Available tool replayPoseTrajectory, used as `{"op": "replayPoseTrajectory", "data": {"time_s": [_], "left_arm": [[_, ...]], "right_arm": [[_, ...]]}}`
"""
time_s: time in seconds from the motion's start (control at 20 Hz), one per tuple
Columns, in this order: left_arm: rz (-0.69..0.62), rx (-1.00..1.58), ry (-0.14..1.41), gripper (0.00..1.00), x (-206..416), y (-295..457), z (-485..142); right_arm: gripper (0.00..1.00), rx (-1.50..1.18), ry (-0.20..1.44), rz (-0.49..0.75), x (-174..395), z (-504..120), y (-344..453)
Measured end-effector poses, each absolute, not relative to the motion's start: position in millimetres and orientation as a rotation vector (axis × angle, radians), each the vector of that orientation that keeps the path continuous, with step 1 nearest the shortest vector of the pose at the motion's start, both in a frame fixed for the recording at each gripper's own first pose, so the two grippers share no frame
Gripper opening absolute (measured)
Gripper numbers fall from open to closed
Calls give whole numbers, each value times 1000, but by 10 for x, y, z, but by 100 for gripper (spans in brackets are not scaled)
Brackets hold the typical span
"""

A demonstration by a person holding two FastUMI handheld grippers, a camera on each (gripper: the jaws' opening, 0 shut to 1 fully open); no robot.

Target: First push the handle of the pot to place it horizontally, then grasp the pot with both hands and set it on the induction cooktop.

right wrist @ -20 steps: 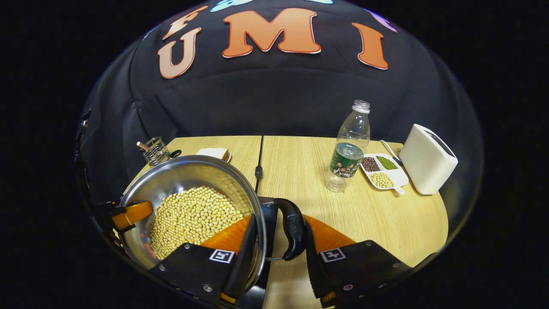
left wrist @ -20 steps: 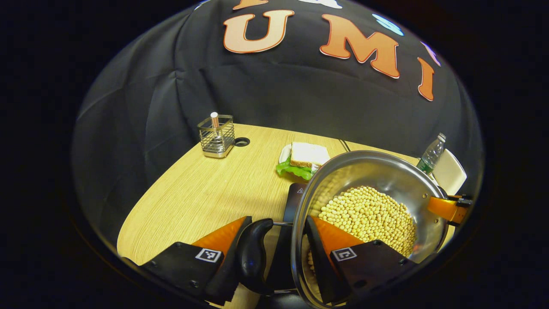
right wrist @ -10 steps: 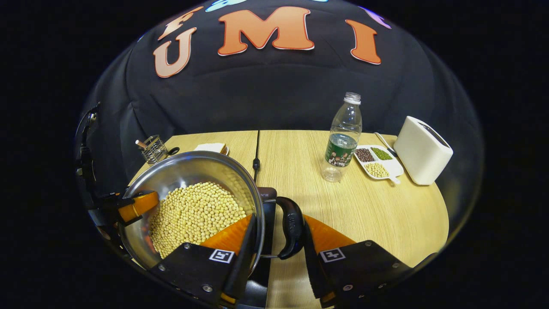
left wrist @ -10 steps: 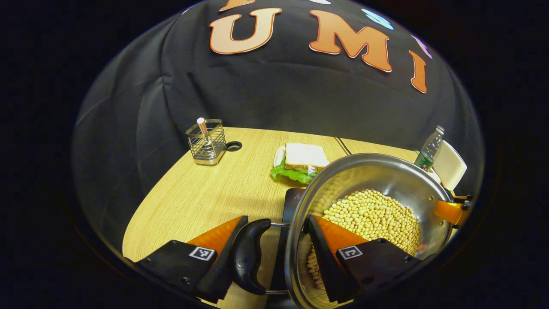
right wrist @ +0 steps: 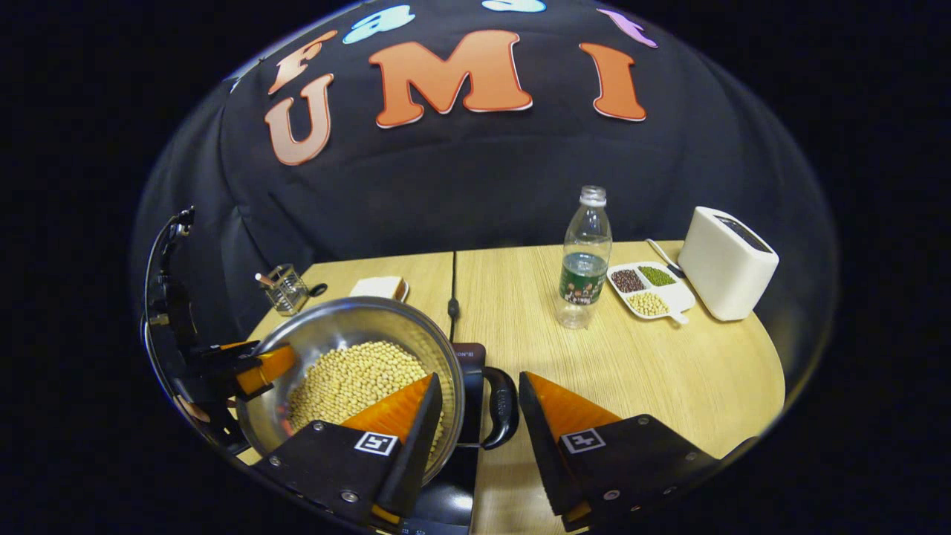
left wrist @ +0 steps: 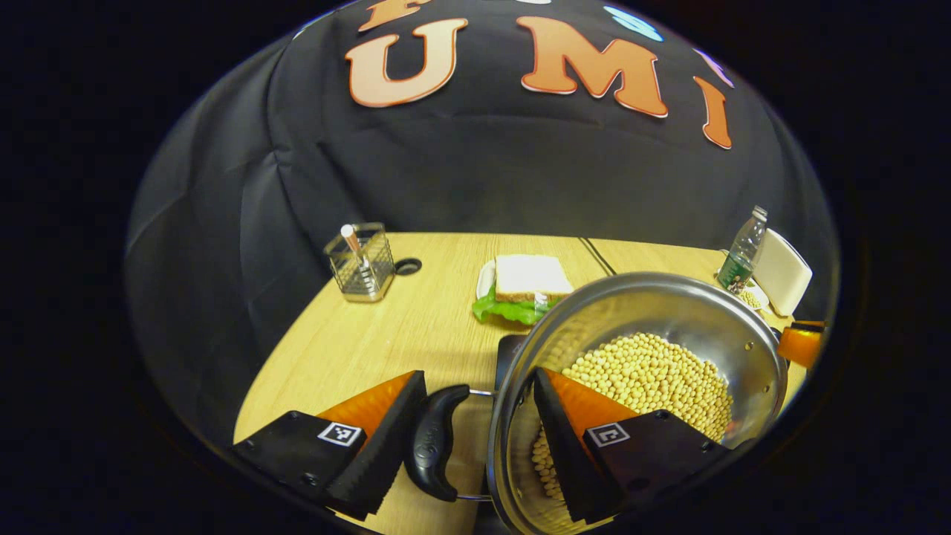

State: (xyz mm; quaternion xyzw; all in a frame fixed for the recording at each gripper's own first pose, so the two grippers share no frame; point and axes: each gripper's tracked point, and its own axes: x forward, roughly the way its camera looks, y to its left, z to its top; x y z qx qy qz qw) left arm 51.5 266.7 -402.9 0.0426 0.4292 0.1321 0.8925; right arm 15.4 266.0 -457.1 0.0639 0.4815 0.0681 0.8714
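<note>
Both grippers are letting go: the left gripper (left wrist: 475, 438) and right gripper (right wrist: 475, 438) are spreading wider than a second ago, jaws released. Each is straddling a side handle (left wrist: 435, 443) plus the rim of the pot (right wrist: 349, 327) (full of beans), now sitting on the induction cooktop (right wrist: 468, 386) between them.

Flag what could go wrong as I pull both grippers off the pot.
1. The left gripper and right gripper each have one finger inside the pot. Withdrawing at an angle could hook the rim and drag or tip it, spilling soybeans.
2. The right gripper's outer finger sits beside the handle; a sideways pull may swing it.
</note>
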Motion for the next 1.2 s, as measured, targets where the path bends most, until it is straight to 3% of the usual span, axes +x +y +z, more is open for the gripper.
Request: {"op": "replayPoseTrajectory", "data": {"time_s": [0.45,0.6,0.65,0.75,0.85,0.9,0.95,1.0,1.2], "left_arm": [[265,127,537,100,754,2279,-2327],[263,101,426,99,732,2070,-1715],[269,85,389,92,719,2012,-1518],[272,55,311,100,653,1887,-1090],[262,52,255,98,586,1802,-749],[263,44,233,96,554,1772,-646],[272,39,208,95,505,1739,-524],[275,31,185,99,480,1706,-389],[260,13,99,99,275,1484,141]], "right_arm": [[86,94,660,147,481,-3321,2235],[90,63,509,153,505,-2718,2064],[90,59,464,155,489,-2526,2008],[92,61,398,160,448,-2159,1900],[98,51,375,151,404,-1910,1736],[93,44,367,140,391,-1809,1641],[98,36,354,125,386,-1696,1534],[93,28,329,115,391,-1574,1432],[93,16,221,70,243,-1080,909]]}}
